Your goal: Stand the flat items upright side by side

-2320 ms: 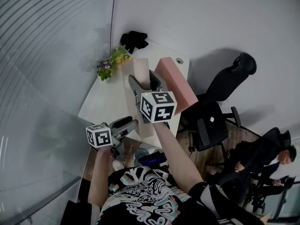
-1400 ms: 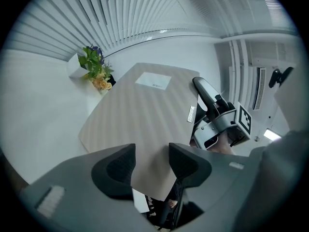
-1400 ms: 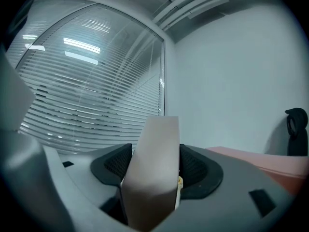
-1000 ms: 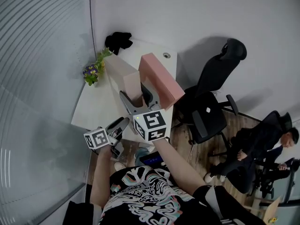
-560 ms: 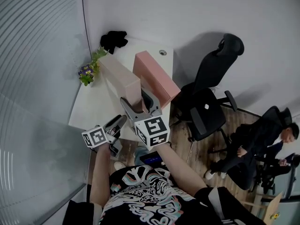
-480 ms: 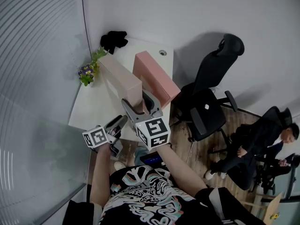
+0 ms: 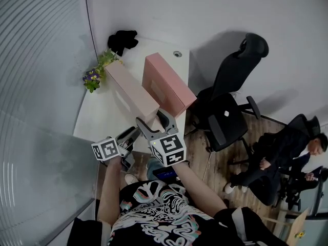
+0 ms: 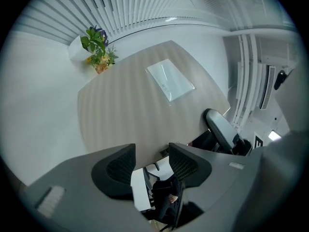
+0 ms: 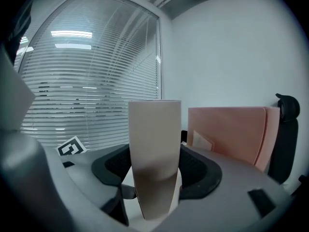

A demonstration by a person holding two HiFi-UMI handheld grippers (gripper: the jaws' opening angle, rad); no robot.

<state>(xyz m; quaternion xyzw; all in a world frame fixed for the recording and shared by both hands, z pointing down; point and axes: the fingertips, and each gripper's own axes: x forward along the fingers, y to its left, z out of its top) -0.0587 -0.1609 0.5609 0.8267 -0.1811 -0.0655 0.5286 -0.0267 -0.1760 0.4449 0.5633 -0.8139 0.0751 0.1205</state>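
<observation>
Two flat boxes stand on edge on the white table (image 7: 100, 118), side by side with a narrow gap. The beige box (image 7: 130, 88) is the left one and the pink box (image 7: 166, 85) the right one. My right gripper (image 7: 151, 118) is shut on the near end of the beige box (image 9: 154, 144), whose narrow end fills the space between the pads. The pink box (image 9: 227, 132) shows just right of it. My left gripper (image 7: 132, 133) hangs at the table's near edge, open, with nothing between its jaws (image 8: 152, 158).
A small potted plant (image 7: 95, 76) sits at the table's far left by the window blinds, and a black bundle (image 7: 122, 37) lies at the far corner. A black office chair (image 7: 233, 101) stands right of the table. People sit further right (image 7: 287, 158).
My right gripper has come down and back toward me with the beige box, which was raised and tilted and now stands on its long edge beside the pink box. The left gripper has hardly moved.
</observation>
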